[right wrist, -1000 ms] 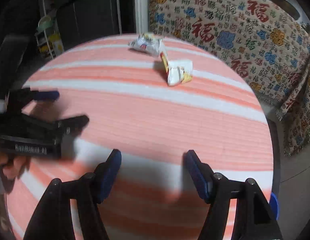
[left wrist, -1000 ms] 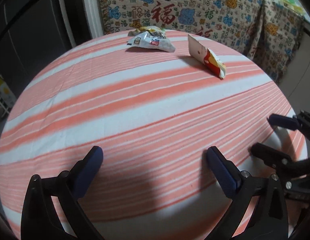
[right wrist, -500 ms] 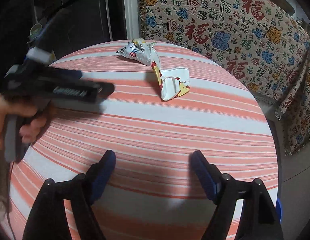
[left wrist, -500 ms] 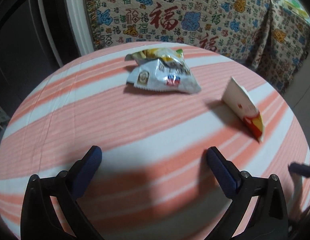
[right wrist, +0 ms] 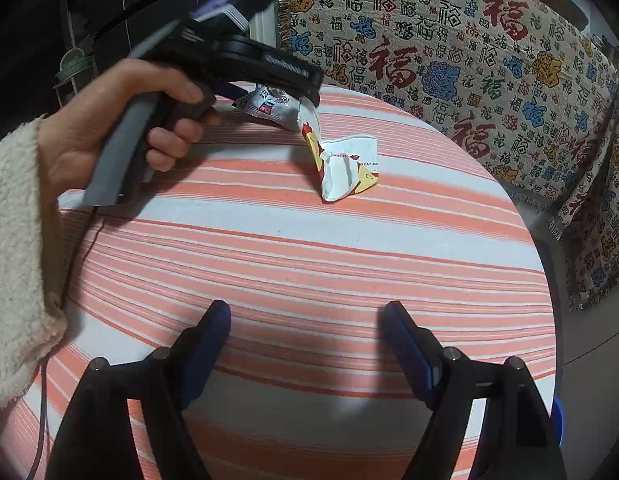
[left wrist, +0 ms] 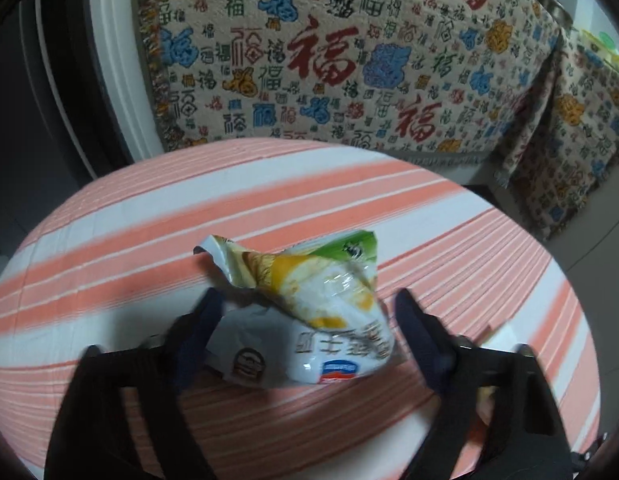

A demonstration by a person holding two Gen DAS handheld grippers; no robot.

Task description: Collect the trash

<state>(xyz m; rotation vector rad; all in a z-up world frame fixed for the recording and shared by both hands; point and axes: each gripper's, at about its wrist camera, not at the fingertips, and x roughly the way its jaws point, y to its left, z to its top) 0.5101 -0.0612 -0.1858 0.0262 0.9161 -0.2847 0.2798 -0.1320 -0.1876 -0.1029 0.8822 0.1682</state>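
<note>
Left claw spread around the snack wrapper; right claw spread over the striped tablecloth

The left tool is reaching forward with its two dark, blue-padded fingers spread wide, one on each side of the crumpled wrapper. Whether either pad is touching the wrapper cannot be determined. In the right wrist view, the person's left hand is wrapping around the grey pistol handle of the left tool, with the fingers curled under the trigger section; a cream fleece sleeve is covering the forearm up to the wrist. The right tool is hovering low over the tabletop, fingers set wide apart and gripping nothing.
</note>
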